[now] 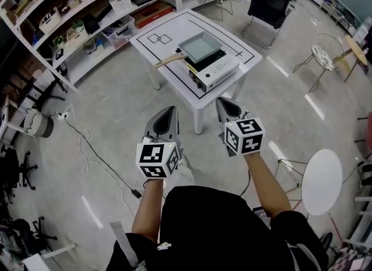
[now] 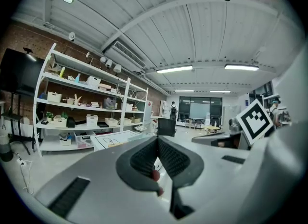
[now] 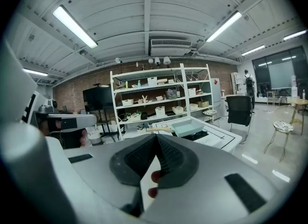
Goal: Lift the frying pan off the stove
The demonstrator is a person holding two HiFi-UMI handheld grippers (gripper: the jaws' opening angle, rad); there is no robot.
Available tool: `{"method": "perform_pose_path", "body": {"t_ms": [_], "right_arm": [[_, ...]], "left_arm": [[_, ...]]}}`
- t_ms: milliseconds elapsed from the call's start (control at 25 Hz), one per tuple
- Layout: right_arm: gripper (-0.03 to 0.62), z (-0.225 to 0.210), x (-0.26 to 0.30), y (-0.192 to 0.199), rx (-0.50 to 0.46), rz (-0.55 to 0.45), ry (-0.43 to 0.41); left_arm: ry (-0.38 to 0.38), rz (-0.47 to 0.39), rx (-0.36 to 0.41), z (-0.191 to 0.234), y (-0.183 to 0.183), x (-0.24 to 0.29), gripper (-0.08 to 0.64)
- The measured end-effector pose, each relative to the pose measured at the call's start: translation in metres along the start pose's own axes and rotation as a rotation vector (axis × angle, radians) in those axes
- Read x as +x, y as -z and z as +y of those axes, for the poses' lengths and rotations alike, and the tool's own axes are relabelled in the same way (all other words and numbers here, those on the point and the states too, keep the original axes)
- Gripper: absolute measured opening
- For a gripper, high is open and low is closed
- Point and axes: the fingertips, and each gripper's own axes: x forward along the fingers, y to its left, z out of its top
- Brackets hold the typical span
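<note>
Nearest the camera is a person (image 1: 203, 223) in a black top, with both forearms stretched forward over the grey floor (image 1: 116, 113). The left claw (image 1: 170, 111) is pressed together with nothing in it, its ribbed pads meeting at the tip in the left gripper view (image 2: 156, 139). The right claw (image 1: 224, 102) is likewise closed and empty, tips together in the right gripper view (image 3: 155, 139). Both claws sit side by side, pointing roughly level toward the desk (image 1: 168, 31), and well apart from it. A thin cable (image 1: 87, 153) trails over the floor at left. A round white table (image 1: 321, 181) stands at right. Ahead is the white desk with black line markings. On it sits a white stove (image 1: 214, 69), and the frying pan (image 1: 199, 47) is on top of the stove. The pan is square and pale, and its wooden handle (image 1: 168, 61) sticks out to the left. The right gripper view shows the pan (image 3: 188, 126) just above its claw tips, resting on the stove. Beyond the desk are a black chair (image 1: 267, 5) and, at left, a white shelving unit (image 1: 87, 25) full of bins and boxes.
</note>
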Motion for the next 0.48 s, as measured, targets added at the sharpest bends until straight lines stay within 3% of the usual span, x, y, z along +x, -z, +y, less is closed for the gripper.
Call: {"method": "perform_pose_path", "body": {"t_ms": [480], "right_arm": [[0.002, 0.001, 0.107, -0.04, -0.015, 0.03, 0.012]], "left_arm": [[0.031, 0.004, -0.023, 0.082, -0.032, 0.07, 0.008]]}}
